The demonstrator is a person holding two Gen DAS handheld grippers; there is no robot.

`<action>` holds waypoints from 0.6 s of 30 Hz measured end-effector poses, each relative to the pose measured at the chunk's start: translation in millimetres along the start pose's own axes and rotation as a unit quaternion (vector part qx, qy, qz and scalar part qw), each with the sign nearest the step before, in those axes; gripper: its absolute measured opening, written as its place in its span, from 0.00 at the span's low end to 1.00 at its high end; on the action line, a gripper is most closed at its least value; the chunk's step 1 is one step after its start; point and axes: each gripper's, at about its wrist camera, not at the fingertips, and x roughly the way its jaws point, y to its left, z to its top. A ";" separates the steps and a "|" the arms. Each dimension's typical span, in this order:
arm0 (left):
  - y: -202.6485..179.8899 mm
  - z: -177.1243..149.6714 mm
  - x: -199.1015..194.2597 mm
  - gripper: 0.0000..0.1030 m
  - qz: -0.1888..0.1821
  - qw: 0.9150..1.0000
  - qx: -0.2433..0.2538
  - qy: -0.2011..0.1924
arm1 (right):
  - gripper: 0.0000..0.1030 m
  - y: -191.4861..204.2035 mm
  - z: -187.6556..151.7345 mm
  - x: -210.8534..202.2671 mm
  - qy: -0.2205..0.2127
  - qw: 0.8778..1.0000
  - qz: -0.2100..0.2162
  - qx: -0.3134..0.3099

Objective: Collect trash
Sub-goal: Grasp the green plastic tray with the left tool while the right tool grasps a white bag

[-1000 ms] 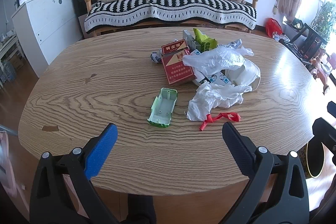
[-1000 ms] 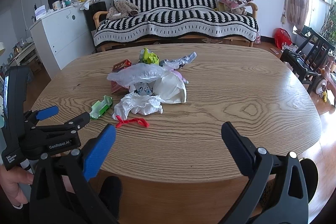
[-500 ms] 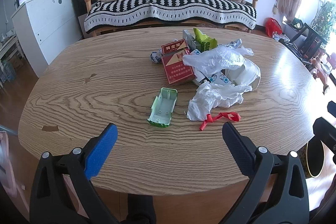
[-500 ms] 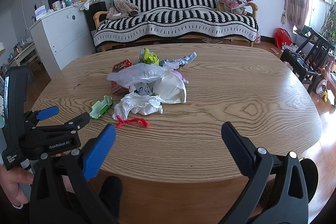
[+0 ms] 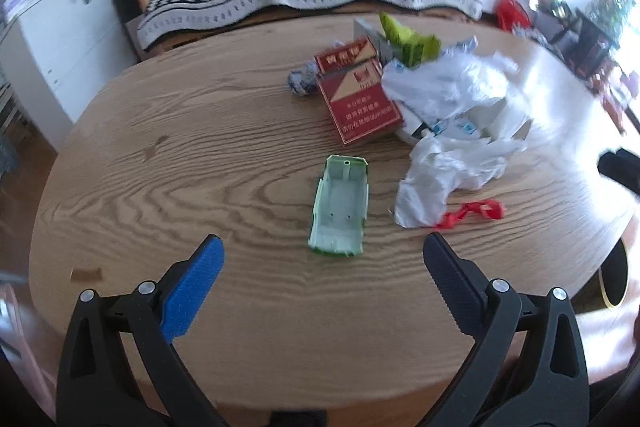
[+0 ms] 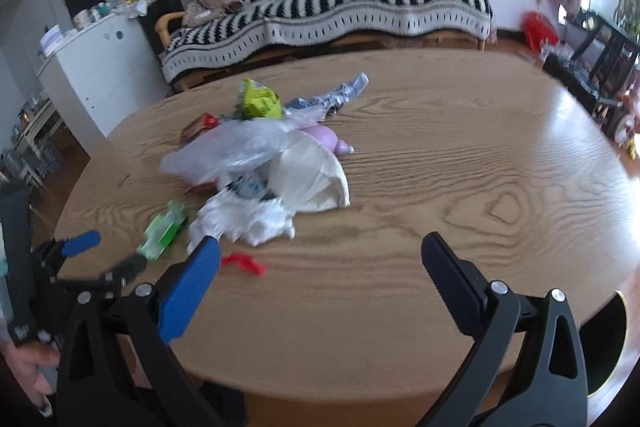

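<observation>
both grippers gape wide and empty; the green plastic tray looks light, stiff, best pinched across its thin side walls.

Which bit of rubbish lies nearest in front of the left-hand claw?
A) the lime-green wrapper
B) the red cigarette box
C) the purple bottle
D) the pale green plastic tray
D: in the left wrist view the pale green plastic tray lies alone on the wooden table, just ahead of the open left claw, while the red cigarette box sits farther back.
</observation>
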 end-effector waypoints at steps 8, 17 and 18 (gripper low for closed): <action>6.7 18.8 42.9 0.94 -0.015 1.000 0.005 0.016 | 0.95 -14.0 30.1 79.7 0.039 0.998 0.022 0.047; 6.6 20.1 56.8 0.35 -0.027 0.999 0.016 0.034 | 0.64 -3.6 38.3 100.9 0.036 0.999 0.028 0.028; 6.9 20.6 54.5 0.32 -0.030 0.999 0.015 0.033 | 0.63 -2.5 38.2 97.0 0.032 0.999 0.032 0.026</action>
